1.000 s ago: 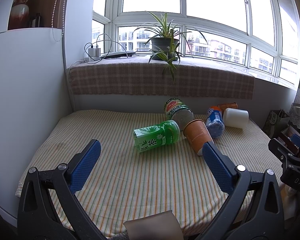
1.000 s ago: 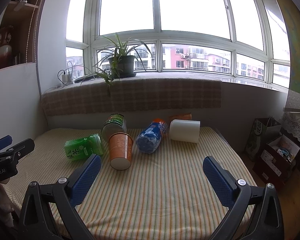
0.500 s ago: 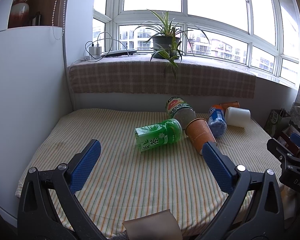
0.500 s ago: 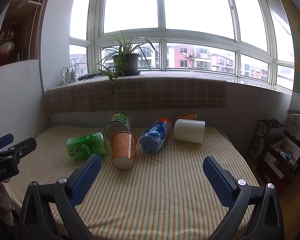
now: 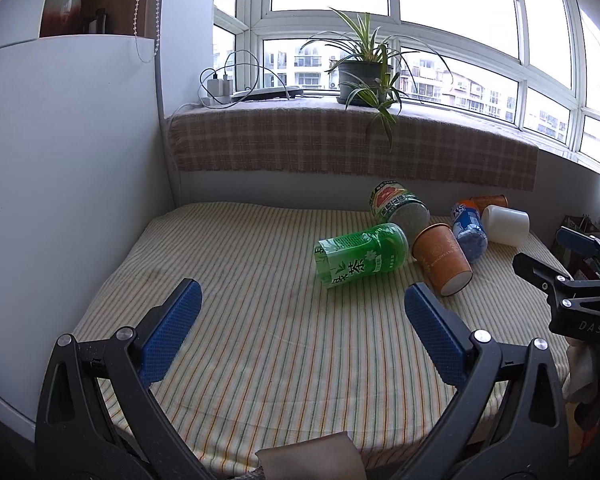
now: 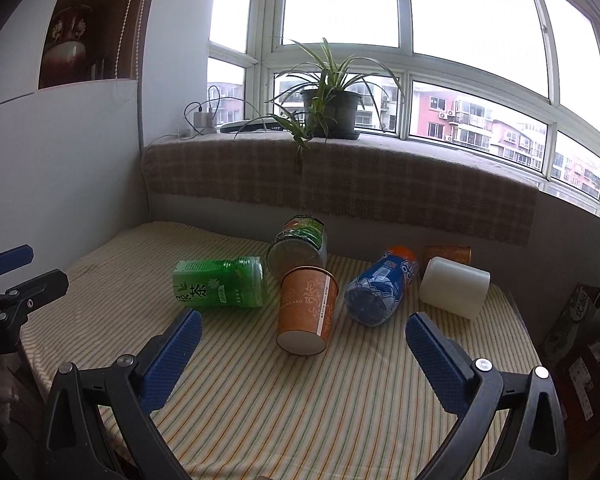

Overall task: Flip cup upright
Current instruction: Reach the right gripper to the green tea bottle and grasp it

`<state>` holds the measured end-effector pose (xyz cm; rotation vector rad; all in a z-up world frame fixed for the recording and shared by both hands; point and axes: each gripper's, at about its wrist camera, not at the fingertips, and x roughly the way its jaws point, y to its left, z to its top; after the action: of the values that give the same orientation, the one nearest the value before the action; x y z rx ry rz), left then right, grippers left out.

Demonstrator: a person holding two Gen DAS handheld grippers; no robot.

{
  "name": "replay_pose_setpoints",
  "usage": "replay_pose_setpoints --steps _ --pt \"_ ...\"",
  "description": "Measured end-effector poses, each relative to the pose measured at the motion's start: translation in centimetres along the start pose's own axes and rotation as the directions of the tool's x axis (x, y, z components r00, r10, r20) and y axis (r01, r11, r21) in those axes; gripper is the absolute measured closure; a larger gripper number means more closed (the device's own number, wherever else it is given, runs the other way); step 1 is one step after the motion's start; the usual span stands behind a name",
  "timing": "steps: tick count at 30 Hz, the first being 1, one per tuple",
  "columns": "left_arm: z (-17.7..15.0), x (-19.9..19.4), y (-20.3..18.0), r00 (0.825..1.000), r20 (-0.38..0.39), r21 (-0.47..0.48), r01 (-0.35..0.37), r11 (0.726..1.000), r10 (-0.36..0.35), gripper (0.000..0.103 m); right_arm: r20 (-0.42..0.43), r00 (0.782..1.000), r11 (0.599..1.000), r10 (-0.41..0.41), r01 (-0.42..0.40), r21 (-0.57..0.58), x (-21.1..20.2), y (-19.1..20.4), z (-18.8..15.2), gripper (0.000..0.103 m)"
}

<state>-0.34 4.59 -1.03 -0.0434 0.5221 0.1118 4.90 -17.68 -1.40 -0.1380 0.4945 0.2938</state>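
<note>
Both of my grippers have moved in over the last second: the cluster of cups sits larger and lower in both wrist views now. Approach phase, nothing touched yet.

My right gripper [image 6: 302,344] has its jaws spread wide and empty, lined up almost square on the orange paper cup [image 6: 306,306]. My left gripper [image 5: 300,320] is equally wide and empty, aimed more at the green tea cup [image 5: 360,256].

The orange cup lies on its side on the striped tabletop [image 6: 340,400], white base toward me, rim pointing away and touching or nearly touching the glass jar [image 6: 300,244] behind it. Green cup just beside it on the left, blue cup [image 6: 380,290] just beside on the right, white cup [image 6: 454,286] further right. A second orange cup [image 6: 448,254] sits behind the white one, mostly hidden, so I can't tell how it lies.

Judgement: the right side is set up to take the orange cup. Tight neighbours mean my fingers could nudge the green or blue cup going in. Paper wall probably crushes easily, so a light squeeze.
</note>
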Motion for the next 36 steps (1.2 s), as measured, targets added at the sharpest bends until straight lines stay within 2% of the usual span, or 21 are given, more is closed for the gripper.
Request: replay_pose_setpoints --steps 3,7,11,14,22,30,32,36 --pt "-0.6 0.2 1.2 0.999 -0.019 -0.004 -0.028 1.0 0.028 0.0 -0.03 0.997 0.99 0.072 -0.075 -0.117 1.9 1.4 0.9 0.0" --pt "-1.3 0.4 2.7 0.997 -0.052 -0.021 -0.051 0.998 0.05 0.0 -0.096 0.985 0.95 0.145 -0.166 -0.264 4.5 3.7 1.8 0.0" --pt "-2.0 0.4 3.7 0.994 -0.076 -0.025 -0.078 0.997 0.076 0.0 -0.169 0.961 0.887 0.217 -0.267 -0.377 6.7 5.5 2.6 0.0" --pt "-2.5 0.2 4.4 0.992 -0.091 -0.034 -0.093 0.995 0.09 0.0 -0.232 0.943 0.838 0.237 -0.319 -0.443 8.9 6.6 3.3 0.001" --pt "-3.0 -0.4 6.2 0.985 -0.118 -0.069 -0.132 0.989 0.124 0.0 -0.376 0.906 0.667 0.192 -0.402 -0.628 14.6 10.2 3.9 0.003" --pt "-3.2 -0.5 8.0 0.978 -0.135 -0.1 -0.171 0.98 0.157 0.0 -0.439 0.893 0.491 0.096 -0.426 -0.76 18.5 13.5 2.2 0.006" --pt "-3.2 -0.5 8.4 0.977 -0.136 -0.103 -0.176 0.979 0.162 0.0 -0.442 0.894 0.458 0.072 -0.423 -0.782 19.3 14.0 1.9 0.008" --pt "-2.9 -0.3 9.0 0.976 -0.142 -0.121 -0.184 0.975 0.167 0.0 -0.443 0.896 0.418 0.032 -0.414 -0.808 21.0 14.6 1.4 0.013"
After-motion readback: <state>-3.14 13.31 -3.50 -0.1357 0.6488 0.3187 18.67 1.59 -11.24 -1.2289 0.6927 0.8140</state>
